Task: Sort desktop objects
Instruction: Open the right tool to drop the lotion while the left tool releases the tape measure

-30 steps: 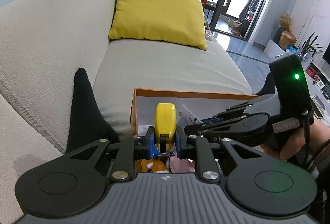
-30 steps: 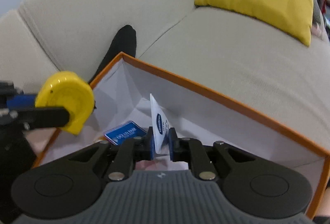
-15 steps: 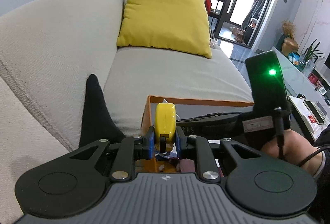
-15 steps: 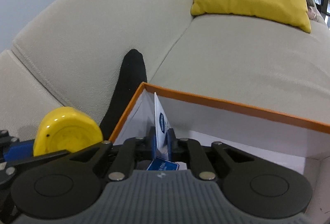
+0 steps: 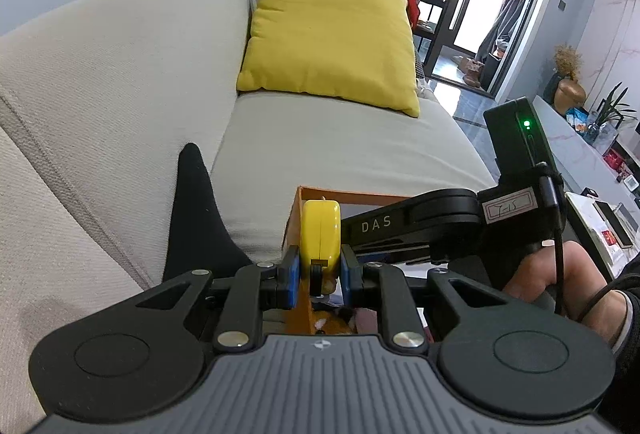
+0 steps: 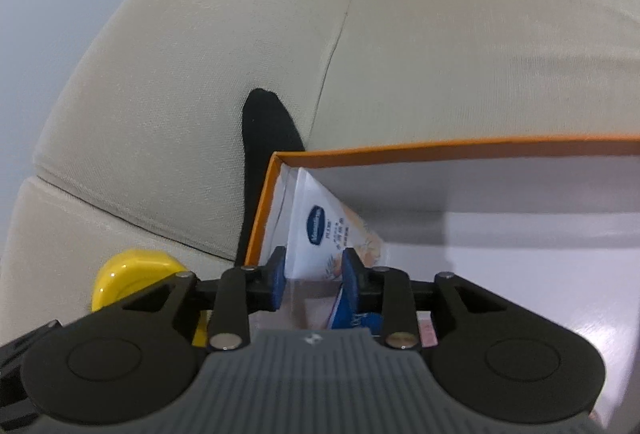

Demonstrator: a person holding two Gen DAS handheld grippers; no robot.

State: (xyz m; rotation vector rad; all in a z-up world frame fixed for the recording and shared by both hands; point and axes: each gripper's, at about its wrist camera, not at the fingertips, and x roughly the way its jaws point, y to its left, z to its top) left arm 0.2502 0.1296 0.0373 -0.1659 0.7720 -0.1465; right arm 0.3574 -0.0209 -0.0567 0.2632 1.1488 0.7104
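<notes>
A: Where is the left gripper (image 5: pixel 319 272) sitting, and what is it carrying?

B: Its jaws are clamping a yellow tape measure (image 5: pixel 320 232), edge-on between the blue pads (image 5: pixel 291 276). The tape measure is hanging right at the near left corner of the orange-rimmed box (image 5: pixel 297 226), whose left wall is running down toward 6 o'clock beneath it.

A: And the right gripper (image 6: pixel 314 280)?

B: It is reaching over the box (image 6: pixel 460 148) interior, jaws parted around a white sachet (image 6: pixel 324 230) with a blue oval logo. The sachet is leaning toward the box's left wall near the far corner; whether the fingers (image 6: pixel 352 274) are pressing it I cannot tell (they look loose on either side). A blue packet (image 6: pixel 354 316) is lying lower down, partly hidden by the gripper body.

A: How much room is showing around it?

B: To 3 o'clock the white box floor is lying open up to the far orange rim. Toward 11 o'clock, outside the left wall, a black sock (image 6: pixel 266 130) is lying in the crease of the beige sofa (image 6: pixel 480 54). The tape measure (image 6: pixel 134 274) is showing at 8 o'clock, just outside that wall.

A: Anything farther off?

B: A yellow cushion (image 5: pixel 332 42) is resting at 12 o'clock on the sofa seat (image 5: pixel 340 142), well apart from the box.
</notes>
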